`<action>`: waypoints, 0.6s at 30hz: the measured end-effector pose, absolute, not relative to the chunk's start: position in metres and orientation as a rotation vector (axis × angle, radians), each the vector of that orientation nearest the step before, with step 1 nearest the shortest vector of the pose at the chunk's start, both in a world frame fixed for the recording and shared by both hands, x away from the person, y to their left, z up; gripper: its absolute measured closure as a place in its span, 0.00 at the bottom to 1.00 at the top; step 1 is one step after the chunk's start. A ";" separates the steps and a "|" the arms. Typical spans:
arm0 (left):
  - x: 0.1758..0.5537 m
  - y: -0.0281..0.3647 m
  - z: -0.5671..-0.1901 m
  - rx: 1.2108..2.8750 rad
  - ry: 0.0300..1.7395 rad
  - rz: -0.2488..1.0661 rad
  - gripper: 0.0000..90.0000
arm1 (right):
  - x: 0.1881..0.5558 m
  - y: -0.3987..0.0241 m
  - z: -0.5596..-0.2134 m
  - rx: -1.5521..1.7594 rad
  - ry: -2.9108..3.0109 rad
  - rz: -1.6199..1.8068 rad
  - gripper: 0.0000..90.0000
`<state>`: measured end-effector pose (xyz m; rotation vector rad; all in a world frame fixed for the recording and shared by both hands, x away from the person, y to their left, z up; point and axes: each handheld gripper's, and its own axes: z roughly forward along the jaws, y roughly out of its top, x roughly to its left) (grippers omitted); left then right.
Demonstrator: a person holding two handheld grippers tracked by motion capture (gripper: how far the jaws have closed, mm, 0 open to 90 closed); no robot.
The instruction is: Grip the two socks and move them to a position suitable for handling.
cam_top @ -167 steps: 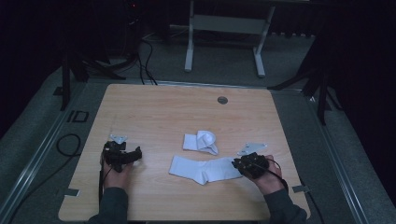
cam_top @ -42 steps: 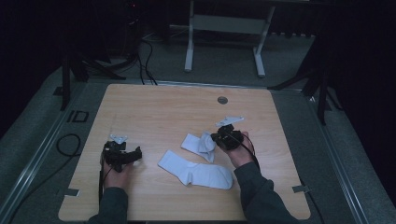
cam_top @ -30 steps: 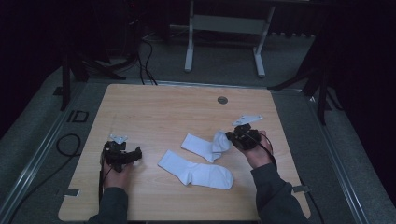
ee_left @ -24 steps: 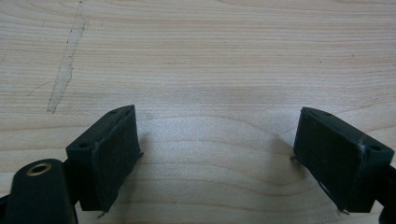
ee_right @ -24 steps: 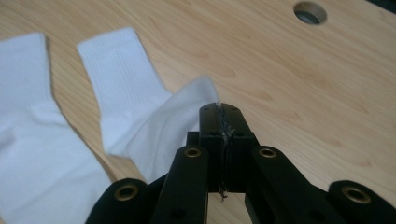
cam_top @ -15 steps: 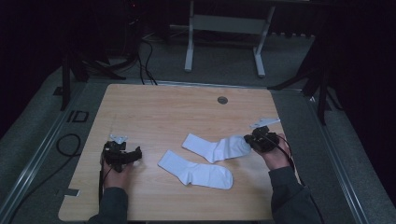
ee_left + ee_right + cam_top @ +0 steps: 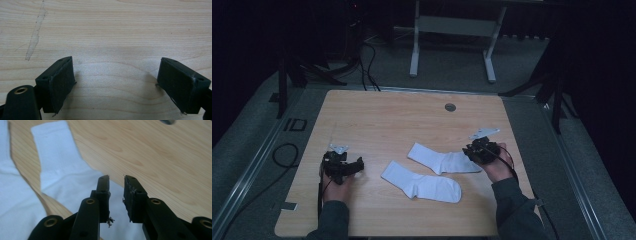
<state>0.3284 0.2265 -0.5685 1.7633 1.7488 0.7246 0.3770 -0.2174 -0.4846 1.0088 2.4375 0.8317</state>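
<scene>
Two white socks lie flat on the wooden table (image 7: pixel 387 115). The upper sock (image 7: pixel 442 160) stretches from the middle toward the right; the lower sock (image 7: pixel 422 184) lies just in front of it. My right gripper (image 7: pixel 474 150) sits at the upper sock's right end. In the right gripper view its jaws (image 7: pixel 116 178) stand narrowly apart above that sock (image 7: pixel 62 170), gripping nothing, with the lower sock (image 7: pixel 15 202) at the left. My left gripper (image 7: pixel 357 166) rests at the table's left, and its jaws (image 7: pixel 116 65) are wide open over bare wood.
A round grommet (image 7: pixel 450 107) is set in the table's far middle. A pale scuff mark (image 7: pixel 35 35) marks the wood ahead of the left gripper. Cables and a metal stand (image 7: pixel 452 35) lie on the dark floor beyond the table.
The right gripper drew the bunched upper sock out to the right until it lay flat, then its jaws parted slightly. The lower sock shifted left earlier. The left gripper stayed still.
</scene>
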 end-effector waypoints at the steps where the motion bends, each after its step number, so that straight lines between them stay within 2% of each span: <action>1: 0.328 0.226 -0.568 1.763 1.749 0.725 0.16 | 0.378 -0.212 -0.488 1.002 2.452 0.842 0.82; 4: 0.328 0.227 -0.569 1.763 1.748 0.725 0.16 | 0.380 -0.194 -0.500 0.959 2.493 0.837 0.86; 8: 0.328 0.227 -0.569 1.763 1.748 0.725 0.16 | 0.382 -0.175 -0.514 0.920 2.528 0.812 0.99; 18: 0.328 0.227 -0.569 1.763 1.748 0.724 0.16 | 0.388 -0.157 -0.538 0.915 2.573 0.781 0.99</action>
